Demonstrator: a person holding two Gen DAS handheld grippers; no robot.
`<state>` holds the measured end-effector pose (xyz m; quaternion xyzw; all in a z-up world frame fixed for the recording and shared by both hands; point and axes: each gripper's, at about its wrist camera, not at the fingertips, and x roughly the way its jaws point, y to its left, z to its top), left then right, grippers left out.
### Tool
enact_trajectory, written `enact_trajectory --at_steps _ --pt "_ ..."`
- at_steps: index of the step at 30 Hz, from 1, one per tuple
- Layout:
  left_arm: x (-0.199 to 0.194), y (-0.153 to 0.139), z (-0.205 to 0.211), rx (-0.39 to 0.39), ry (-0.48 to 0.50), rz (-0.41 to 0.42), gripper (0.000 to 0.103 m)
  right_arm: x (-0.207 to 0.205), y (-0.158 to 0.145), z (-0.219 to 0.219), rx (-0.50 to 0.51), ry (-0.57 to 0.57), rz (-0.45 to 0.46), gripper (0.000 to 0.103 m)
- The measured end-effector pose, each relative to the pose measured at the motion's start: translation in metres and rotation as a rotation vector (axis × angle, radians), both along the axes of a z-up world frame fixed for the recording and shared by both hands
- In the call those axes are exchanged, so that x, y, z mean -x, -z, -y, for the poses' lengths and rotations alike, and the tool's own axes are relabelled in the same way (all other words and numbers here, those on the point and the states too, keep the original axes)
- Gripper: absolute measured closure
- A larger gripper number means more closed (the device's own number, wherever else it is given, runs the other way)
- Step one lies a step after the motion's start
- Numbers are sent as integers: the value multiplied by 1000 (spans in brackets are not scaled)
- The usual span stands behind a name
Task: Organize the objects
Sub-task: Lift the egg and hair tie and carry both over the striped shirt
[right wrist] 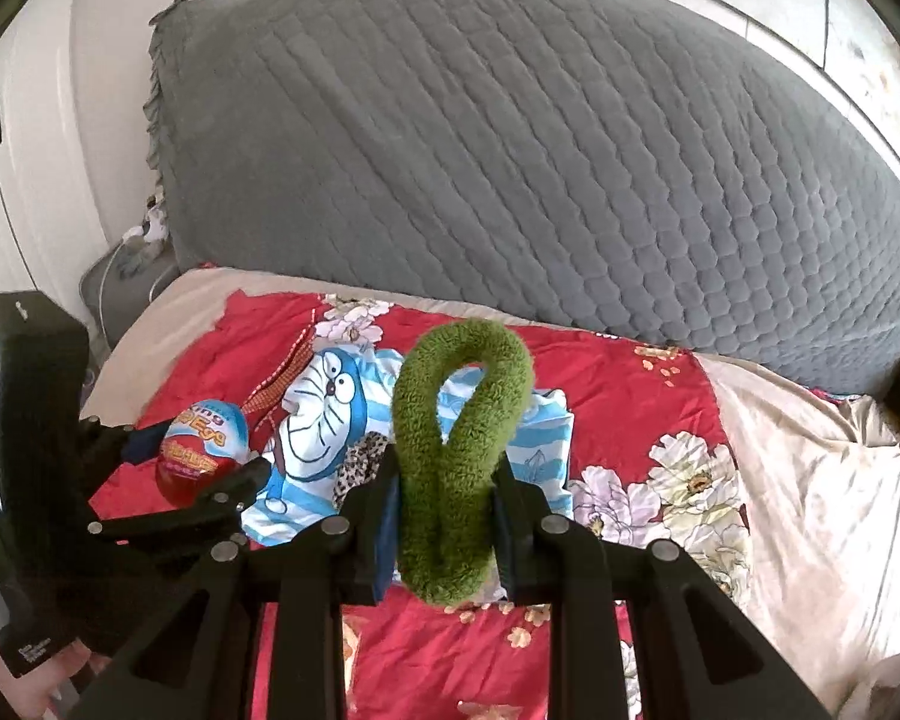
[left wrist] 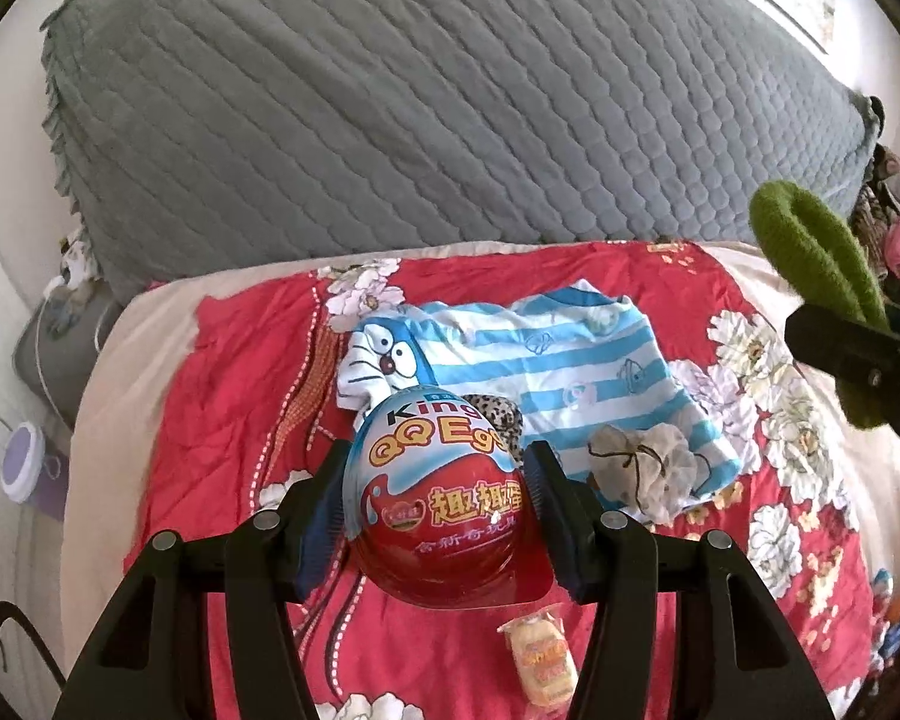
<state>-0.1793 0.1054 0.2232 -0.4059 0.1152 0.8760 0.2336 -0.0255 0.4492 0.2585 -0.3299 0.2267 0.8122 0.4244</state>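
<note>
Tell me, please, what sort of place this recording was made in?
Most likely a bedroom: the work surface is a bed with a red floral quilt, a large grey quilted pillow lies at its head, and white cupboard doors stand beside it.

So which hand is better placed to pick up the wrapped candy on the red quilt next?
Neither is free: the left gripper holds the toy egg, the right gripper the green loop. Once emptied, probably the left: the candy lies just below its fingers.
</note>
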Motion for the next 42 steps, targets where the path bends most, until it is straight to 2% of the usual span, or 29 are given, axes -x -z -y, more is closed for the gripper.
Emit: enact_trajectory --at_steps 18,27,34,38,42 --pt "21 19 -12 -16 -11 -20 43 16 27 -16 -19 -70 15 77" --pt "33 29 -21 -32 -8 -6 44 23 32 -25 -24 -75 6 77" --pt "40 33 -23 -37 -13 -29 44 28 37 -37 -27 -72 -4 77" --pt "52 39 -20 -55 -39 2 44 32 40 -46 -37 -71 1 77" --pt "57 43 -20 -59 -40 -2 44 33 41 -51 -33 -68 -7 77"
